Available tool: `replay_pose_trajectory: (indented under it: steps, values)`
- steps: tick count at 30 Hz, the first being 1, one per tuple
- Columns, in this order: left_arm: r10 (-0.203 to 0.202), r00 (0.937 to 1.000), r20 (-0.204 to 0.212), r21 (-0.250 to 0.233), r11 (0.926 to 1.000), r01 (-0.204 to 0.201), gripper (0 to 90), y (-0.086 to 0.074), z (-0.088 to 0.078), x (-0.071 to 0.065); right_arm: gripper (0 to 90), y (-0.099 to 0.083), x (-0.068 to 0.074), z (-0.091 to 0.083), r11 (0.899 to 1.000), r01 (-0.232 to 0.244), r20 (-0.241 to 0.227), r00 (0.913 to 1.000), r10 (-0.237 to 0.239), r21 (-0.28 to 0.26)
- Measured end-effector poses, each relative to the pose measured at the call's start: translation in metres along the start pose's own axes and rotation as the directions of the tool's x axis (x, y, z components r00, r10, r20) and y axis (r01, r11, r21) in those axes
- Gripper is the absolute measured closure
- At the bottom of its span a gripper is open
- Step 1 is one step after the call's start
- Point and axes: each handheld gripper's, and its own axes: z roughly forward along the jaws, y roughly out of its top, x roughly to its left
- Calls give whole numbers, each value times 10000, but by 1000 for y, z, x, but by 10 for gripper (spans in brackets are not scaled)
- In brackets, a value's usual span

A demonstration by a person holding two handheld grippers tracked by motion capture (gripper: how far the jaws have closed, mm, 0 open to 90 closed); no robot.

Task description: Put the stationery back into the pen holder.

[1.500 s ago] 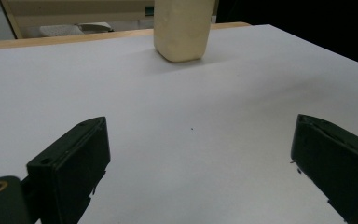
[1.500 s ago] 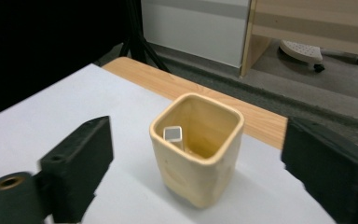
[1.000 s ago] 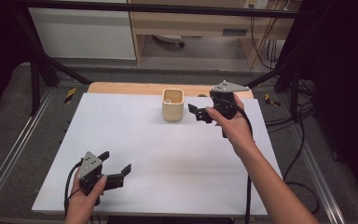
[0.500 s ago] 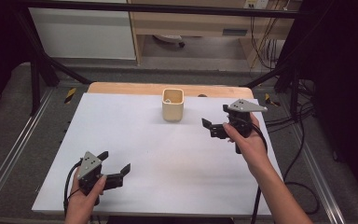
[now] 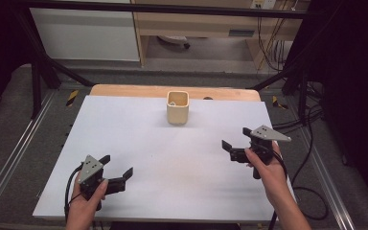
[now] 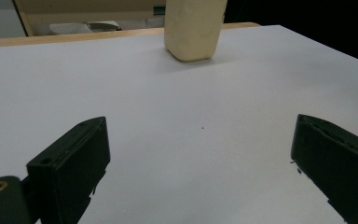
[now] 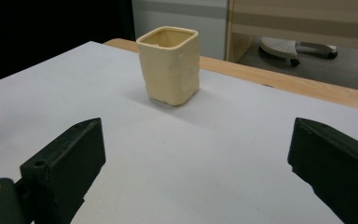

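from above: squarish cream cup (image 5: 178, 107) upright at far middle of white sheet (image 5: 139, 143), contents hard to make out. left gripper (image 5: 117, 168) and right gripper (image 5: 235, 143) well apart from it, both spread wide, empty. along the left jaws: cup's rim cut off; along the right: matte, slightly lumpy walls.

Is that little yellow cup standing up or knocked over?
Upright: the cup stands on its base on the white table, its open mouth facing up.

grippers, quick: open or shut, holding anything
Left gripper: open, holding nothing.
Right gripper: open, holding nothing; the cream cup stands apart on the table.
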Motion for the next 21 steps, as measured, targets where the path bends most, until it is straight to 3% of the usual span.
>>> replay_pose_trajectory:
  steps: [10, 16, 21]
  values:
    - [-24, 10000, -4, 0, 10000, 24, 48, 0, 0, 0, 45, -44, -5, -12, 9993, -234, 456, 9987, 220, 302]
    - [15, 10000, 13, 29, 10000, -15, 48, 0, 0, 0, 36, -67, -1, -11, 9985, 65, 893, 9959, -114, 548]
    - [30, 10000, 31, 12, 10000, -30, 48, 0, 0, 0, 35, -86, 6, -5, 9951, 120, 908, 9957, -209, 982]
